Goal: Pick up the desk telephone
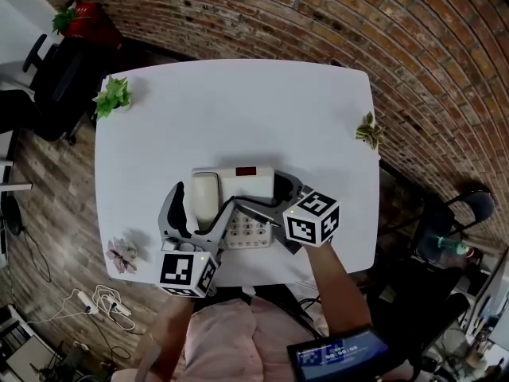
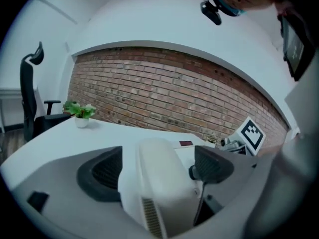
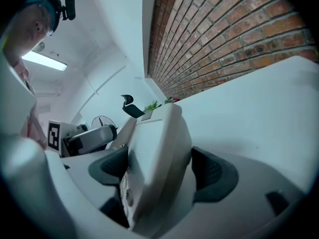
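Brick wall behind, wood-plank floor (image 1: 48, 181) all round, white table (image 1: 238, 110) in the middle. Toward the near edge of that table: white desk telephone (image 1: 248, 183), keypad (image 1: 248, 229) at its near end, small red window (image 1: 246, 171) at the far end. In the cradle on its left side: handset (image 1: 205, 183), lying lengthwise.

Over the handset, from the near left, the left gripper (image 1: 203, 207), jaws straddling it and closed in, dark ribbed pads (image 2: 102, 173) tight against either flank. From the near right, the right gripper (image 1: 274, 199), clamped across the telephone's right-hand edge, with the white body wedged between both pads. Whether resting on the table or lifted clear of it: not possible to tell.

As for containers, only two plain to see. At the far left corner of the table, a white pot (image 2: 81, 122) holding a leafy plant (image 1: 114, 95). Beyond that corner, off the table and beside a black office chair (image 1: 56, 78), a red pot (image 1: 89, 21) with green leaves (image 1: 62, 16) at its rim. At the right edge, a small pale plant (image 1: 367, 130); at the near left corner, a pinkish plant (image 1: 122, 255); pots of both too small to make out.
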`<state>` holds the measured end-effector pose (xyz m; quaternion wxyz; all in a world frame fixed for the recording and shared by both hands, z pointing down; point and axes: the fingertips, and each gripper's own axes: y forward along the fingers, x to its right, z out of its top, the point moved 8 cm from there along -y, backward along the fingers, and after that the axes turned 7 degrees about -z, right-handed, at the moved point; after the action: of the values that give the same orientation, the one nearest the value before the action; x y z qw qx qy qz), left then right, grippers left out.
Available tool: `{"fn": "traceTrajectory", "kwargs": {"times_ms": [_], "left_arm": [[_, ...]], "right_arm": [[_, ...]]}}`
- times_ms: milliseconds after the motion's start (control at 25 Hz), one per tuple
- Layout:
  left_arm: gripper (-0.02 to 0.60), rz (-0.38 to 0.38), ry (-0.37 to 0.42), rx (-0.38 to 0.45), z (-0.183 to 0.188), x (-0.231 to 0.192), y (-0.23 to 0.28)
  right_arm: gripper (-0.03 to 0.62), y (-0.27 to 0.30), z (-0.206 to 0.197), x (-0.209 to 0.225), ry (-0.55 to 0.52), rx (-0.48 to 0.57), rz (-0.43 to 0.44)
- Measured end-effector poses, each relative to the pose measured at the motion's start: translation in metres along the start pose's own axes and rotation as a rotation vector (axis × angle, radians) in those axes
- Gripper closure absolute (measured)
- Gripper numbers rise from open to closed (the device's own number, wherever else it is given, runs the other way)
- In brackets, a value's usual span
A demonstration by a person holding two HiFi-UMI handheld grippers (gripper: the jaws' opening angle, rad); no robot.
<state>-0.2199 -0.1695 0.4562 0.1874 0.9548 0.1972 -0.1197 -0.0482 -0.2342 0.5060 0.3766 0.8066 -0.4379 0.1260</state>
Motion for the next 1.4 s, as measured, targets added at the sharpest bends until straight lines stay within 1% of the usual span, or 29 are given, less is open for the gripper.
{"fn": "traceTrajectory", "kwargs": {"times_ms": [80, 240, 320, 400, 480, 520, 640, 680, 800, 840, 920, 1000, 1120, 1280, 1400], "left_arm": [[0.128, -0.059, -0.081, -0.008, -0.002, -0.016, -0.007], [0.117, -0.284, -0.263, -0.065, -0.012, -0.038, -0.016], [0.117, -0.372, -0.311, -0.092, -0.017, -0.041, -0.018], [0.115, -0.420, -0.344, -0.108, -0.021, -0.042, -0.020], [0.112, -0.456, -0.399, -0.122, -0.027, -0.042, -0.020], [0.112, -0.471, -0.423, -0.131, -0.030, -0.042, -0.021], [0.112, -0.508, -0.465, -0.161, -0.037, -0.043, -0.030], [0.112, -0.526, -0.493, -0.163, -0.039, -0.044, -0.034], [0.109, -0.604, -0.611, -0.161, -0.046, -0.040, -0.031], [0.107, -0.630, -0.630, -0.173, -0.049, -0.037, -0.027], [0.106, -0.675, -0.634, -0.209, -0.054, -0.029, -0.019], [0.107, -0.699, -0.623, -0.230, -0.056, -0.023, -0.015], [0.110, -0.692, -0.609, -0.221, -0.055, -0.023, -0.010], [0.137, -0.676, -0.580, -0.190, -0.053, -0.022, -0.007], [0.138, -0.663, -0.572, -0.158, -0.053, -0.022, -0.009]], "right_arm": [[0.187, -0.002, 0.000, -0.001, -0.017, 0.029, 0.014], [0.194, -0.007, -0.002, -0.005, -0.057, 0.098, 0.052], [0.194, -0.008, -0.004, -0.008, -0.079, 0.117, 0.077], [0.195, -0.010, -0.006, -0.011, -0.098, 0.134, 0.100], [0.195, -0.011, -0.008, -0.013, -0.113, 0.151, 0.115], [0.195, -0.011, -0.008, -0.014, -0.115, 0.158, 0.117], [0.197, -0.012, -0.009, -0.015, -0.118, 0.168, 0.118], [0.197, -0.012, -0.009, -0.016, -0.120, 0.172, 0.122], [0.198, -0.014, -0.009, -0.016, -0.127, 0.193, 0.139], [0.200, -0.015, -0.009, -0.015, -0.128, 0.198, 0.143], [0.201, -0.015, -0.009, -0.016, -0.129, 0.208, 0.152], [0.203, -0.015, -0.010, -0.016, -0.129, 0.218, 0.163], [0.206, -0.017, -0.010, -0.017, -0.132, 0.227, 0.170], [0.200, -0.017, -0.010, -0.016, -0.127, 0.214, 0.164], [0.195, -0.017, -0.010, -0.016, -0.087, 0.153, 0.151]]}}
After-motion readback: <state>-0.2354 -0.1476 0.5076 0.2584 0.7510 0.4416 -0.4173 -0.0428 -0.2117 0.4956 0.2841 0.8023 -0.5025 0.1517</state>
